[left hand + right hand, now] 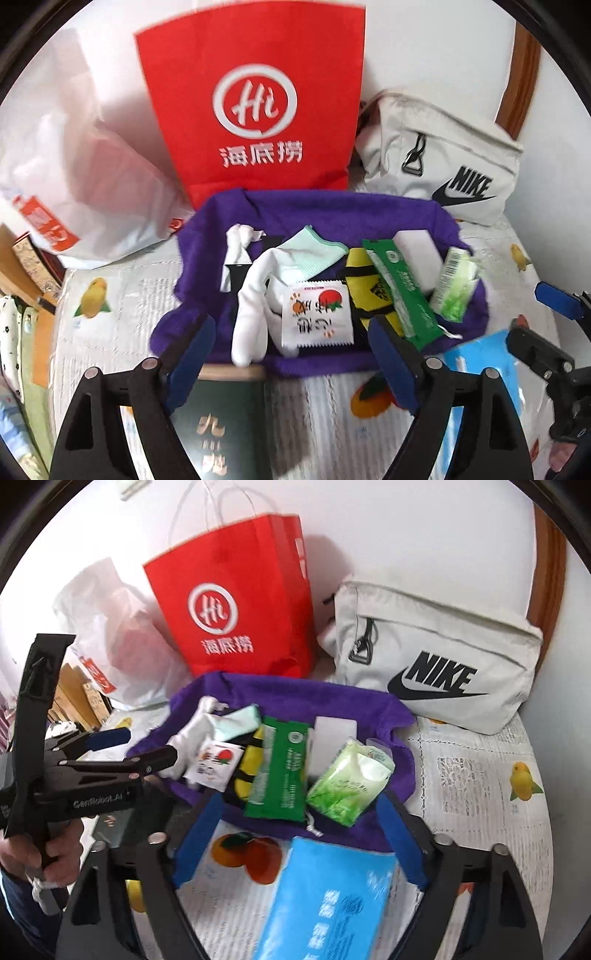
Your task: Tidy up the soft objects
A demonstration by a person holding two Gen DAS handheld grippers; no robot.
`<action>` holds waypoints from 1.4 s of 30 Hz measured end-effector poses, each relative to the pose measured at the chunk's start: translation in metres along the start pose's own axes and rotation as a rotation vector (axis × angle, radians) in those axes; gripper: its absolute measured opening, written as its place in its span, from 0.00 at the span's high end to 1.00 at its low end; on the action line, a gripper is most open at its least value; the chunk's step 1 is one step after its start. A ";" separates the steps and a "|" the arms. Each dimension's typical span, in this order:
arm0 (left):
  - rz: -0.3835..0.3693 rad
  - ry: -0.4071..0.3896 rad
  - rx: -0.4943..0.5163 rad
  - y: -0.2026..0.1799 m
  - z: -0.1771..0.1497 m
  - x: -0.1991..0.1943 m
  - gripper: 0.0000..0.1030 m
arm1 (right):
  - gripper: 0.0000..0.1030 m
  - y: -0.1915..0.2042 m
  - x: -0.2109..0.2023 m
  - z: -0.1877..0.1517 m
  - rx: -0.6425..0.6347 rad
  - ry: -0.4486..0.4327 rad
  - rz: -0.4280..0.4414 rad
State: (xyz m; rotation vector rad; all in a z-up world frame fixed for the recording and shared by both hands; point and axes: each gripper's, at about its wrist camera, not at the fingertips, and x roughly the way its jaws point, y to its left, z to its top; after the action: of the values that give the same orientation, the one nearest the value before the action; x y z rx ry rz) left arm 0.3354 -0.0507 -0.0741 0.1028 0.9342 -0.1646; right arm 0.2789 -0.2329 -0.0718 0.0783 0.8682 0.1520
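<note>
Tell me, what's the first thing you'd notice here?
The big red paper bag standing at the back by the wall grabs the eye first. In front of it lies a purple cloth heaped with small soft things, like a green tissue pack and a white sock. A white Nike bag sits to the right.

basket (369, 206): purple, soft, open
sock (251, 295): white, draped inside left
cloth (314, 251): mint, behind sock
wipes (282, 768): green pack, centre
tissues (349, 782): green, tilted, right
blue pack (332, 897): outside, near front

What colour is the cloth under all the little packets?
Purple cloth, clearest in the right wrist view.
</note>
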 end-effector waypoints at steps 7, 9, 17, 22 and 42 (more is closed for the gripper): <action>-0.044 -0.074 -0.043 0.000 -0.035 -0.060 0.00 | 0.06 0.026 -0.051 -0.023 -0.024 -0.065 -0.021; -0.036 -0.087 -0.043 0.000 -0.049 -0.077 0.00 | 0.06 0.029 -0.064 -0.032 -0.017 -0.076 -0.024; 0.030 -0.129 -0.066 -0.001 -0.101 -0.124 0.00 | 0.06 0.032 -0.108 -0.077 0.030 -0.079 -0.027; 0.025 -0.157 -0.071 -0.004 -0.134 -0.151 0.00 | 0.06 0.033 -0.131 -0.106 0.076 -0.086 -0.016; 0.023 -0.242 -0.049 -0.024 -0.206 -0.218 0.00 | 0.06 0.040 -0.197 -0.180 0.076 -0.158 -0.069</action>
State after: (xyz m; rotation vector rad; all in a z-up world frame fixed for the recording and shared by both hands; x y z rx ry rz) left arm 0.0410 -0.0210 -0.0206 0.0470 0.6946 -0.1293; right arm 0.0121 -0.2250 -0.0340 0.1296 0.7177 0.0476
